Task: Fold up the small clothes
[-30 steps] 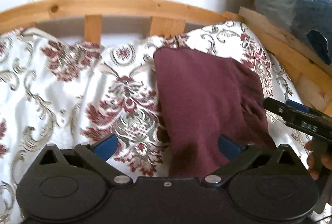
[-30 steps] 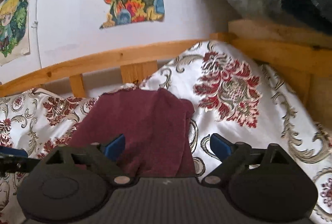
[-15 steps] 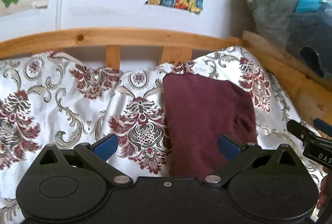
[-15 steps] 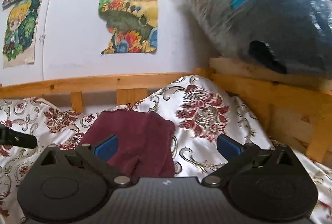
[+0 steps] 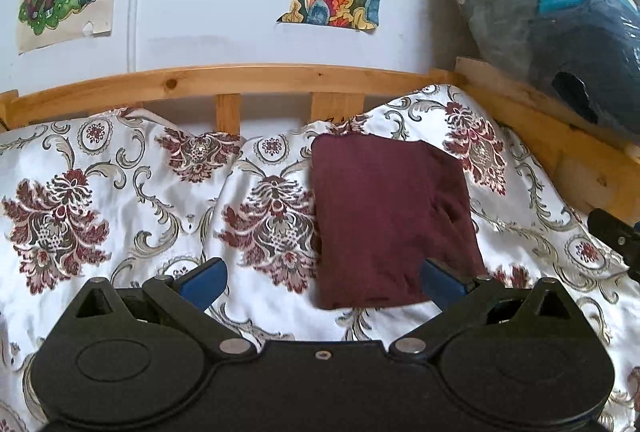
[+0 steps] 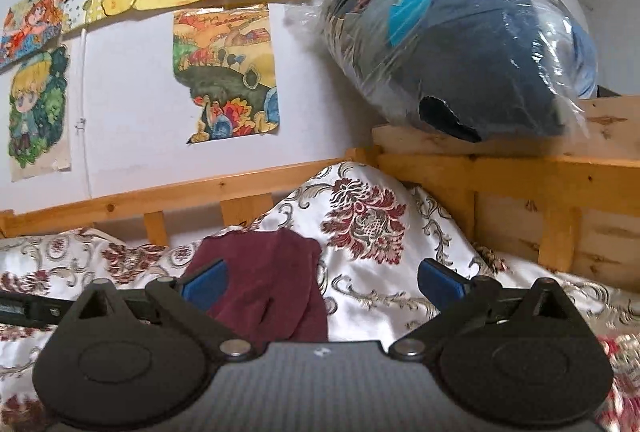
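Cloth folded at centre frame, both grippers spread and holding nothing.
The maroon cloth (image 5: 384,216) lies as a neat rectangle on the patterned bedspread (image 5: 120,200); the left gripper (image 5: 322,282) and right gripper (image 6: 322,282) hang just short of it. Likely risks: a blue finger (image 5: 440,282) over the cloth's lower right corner could catch it and undo the fold, or the slick bedspread could bunch. Wooden rail (image 5: 240,80) bounds the top, frame boards the right; open room lies lower left.
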The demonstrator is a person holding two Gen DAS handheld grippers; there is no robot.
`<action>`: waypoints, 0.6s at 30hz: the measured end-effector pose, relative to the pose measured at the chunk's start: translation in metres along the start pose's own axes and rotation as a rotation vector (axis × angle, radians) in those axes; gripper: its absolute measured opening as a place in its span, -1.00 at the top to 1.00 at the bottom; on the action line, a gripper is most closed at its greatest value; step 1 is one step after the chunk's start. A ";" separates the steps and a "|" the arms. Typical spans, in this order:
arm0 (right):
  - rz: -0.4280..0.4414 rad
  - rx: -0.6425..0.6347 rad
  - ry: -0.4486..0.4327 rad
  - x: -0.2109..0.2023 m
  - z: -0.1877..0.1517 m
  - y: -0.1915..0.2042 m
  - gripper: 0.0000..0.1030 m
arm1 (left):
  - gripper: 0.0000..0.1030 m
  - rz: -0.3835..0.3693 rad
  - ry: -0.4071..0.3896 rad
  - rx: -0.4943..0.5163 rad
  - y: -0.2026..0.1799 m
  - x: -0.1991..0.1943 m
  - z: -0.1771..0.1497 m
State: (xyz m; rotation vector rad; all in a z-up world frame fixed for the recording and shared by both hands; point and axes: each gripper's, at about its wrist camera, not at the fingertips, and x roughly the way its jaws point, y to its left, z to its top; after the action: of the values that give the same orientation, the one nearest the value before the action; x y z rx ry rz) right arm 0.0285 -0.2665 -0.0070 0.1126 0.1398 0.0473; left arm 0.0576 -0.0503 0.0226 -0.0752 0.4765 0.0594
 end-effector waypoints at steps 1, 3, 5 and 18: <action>-0.007 -0.006 0.001 -0.005 -0.001 0.001 -1.00 | -0.99 0.000 -0.001 0.008 -0.001 -0.002 -0.002; -0.021 -0.005 0.009 -0.014 -0.004 0.003 -1.00 | -0.99 0.005 -0.005 0.016 -0.004 -0.007 -0.005; -0.020 0.012 0.028 -0.020 -0.007 0.004 -1.00 | -0.99 -0.011 -0.008 0.015 -0.004 -0.012 -0.007; -0.006 -0.016 0.131 -0.035 -0.023 0.023 -1.00 | -0.99 -0.024 0.037 0.037 0.012 -0.019 -0.030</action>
State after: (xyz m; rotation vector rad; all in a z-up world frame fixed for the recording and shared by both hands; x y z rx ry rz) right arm -0.0105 -0.2427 -0.0226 0.0935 0.2705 0.0499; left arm 0.0262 -0.0421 0.0044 -0.0461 0.5133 0.0258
